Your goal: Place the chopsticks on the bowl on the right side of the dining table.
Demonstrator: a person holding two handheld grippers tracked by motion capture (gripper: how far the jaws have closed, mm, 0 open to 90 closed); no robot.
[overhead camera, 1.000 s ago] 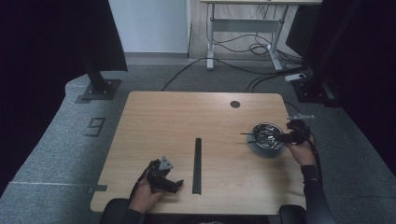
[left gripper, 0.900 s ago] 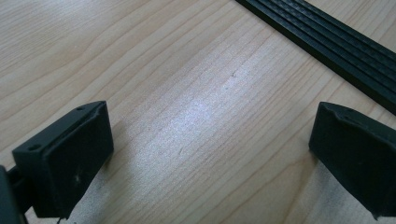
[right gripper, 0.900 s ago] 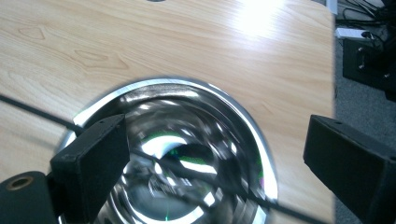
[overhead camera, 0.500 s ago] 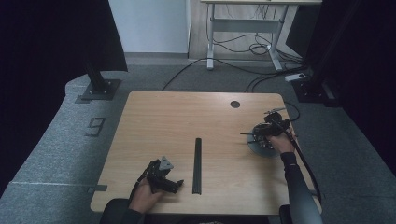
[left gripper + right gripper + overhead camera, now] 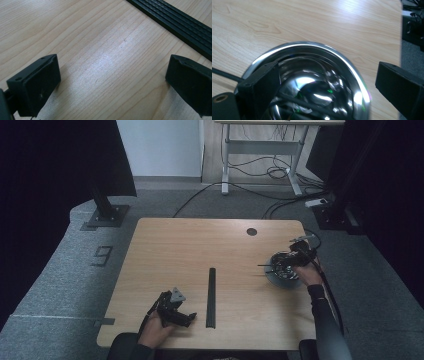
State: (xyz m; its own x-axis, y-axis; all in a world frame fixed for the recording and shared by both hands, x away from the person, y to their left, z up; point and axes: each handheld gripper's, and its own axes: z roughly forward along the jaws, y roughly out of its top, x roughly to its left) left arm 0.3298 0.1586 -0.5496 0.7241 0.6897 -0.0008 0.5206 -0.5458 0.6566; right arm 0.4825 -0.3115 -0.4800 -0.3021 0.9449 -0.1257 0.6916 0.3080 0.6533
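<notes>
A shiny steel bowl (image 5: 282,268) is sitting near the right edge of the wooden worktop (image 5: 200,250), about level with the middle of its depth. In the right gripper view the bowl (image 5: 317,82) is lying directly under the camera, its polished rim curving between the two black jaws and its inside reflecting the light. A thin dark rod or handle (image 5: 265,265) is sticking out of the bowl toward the worktop's centre; what it belongs to is too small to tell.

The right gripper (image 5: 300,253) is hovering over the bowl's far right side, held in the person's right hand (image 5: 303,271). Its jaws are standing wide apart, one over the bowl's inner wall and the other out beyond the rim, past the worktop's edge; they are gripping nothing.

A long black strip (image 5: 211,297) is lying along the worktop's centre line, running from the middle toward the near edge. The left gripper (image 5: 179,316) is resting just left of that strip near the front edge, held in the person's left hand (image 5: 155,330). In the left gripper view its jaws are spread wide with bare wood between them, and the black strip (image 5: 175,23) is crossing the upper right corner.

A small dark round hole (image 5: 251,231) is showing near the worktop's far edge.
</notes>
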